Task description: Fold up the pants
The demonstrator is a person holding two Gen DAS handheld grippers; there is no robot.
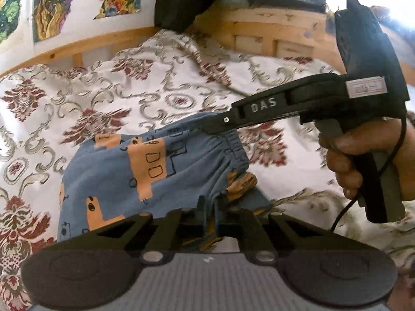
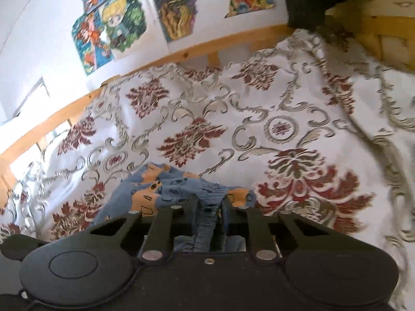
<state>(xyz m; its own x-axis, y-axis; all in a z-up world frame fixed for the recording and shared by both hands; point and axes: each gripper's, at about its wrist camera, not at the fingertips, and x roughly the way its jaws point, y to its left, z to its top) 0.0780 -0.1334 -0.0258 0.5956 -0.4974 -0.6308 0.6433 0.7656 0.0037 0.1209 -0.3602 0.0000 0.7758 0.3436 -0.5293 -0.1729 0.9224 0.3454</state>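
Left wrist: pants [image 1: 109,171] on bedspread [image 1: 77,96].

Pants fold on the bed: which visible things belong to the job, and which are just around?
In the job:
blue pants
left tool
right tool

Just around:
floral bedspread
wooden bed frame
wall pictures

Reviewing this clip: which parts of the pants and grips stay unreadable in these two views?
- Pants: legs and hems, left wrist view, hidden below by the left gripper.
- Right gripper: fabric depth between fingers, right wrist view, covered by bunched waistband.
- Right gripper's tip, left wrist view: buried in waistband.
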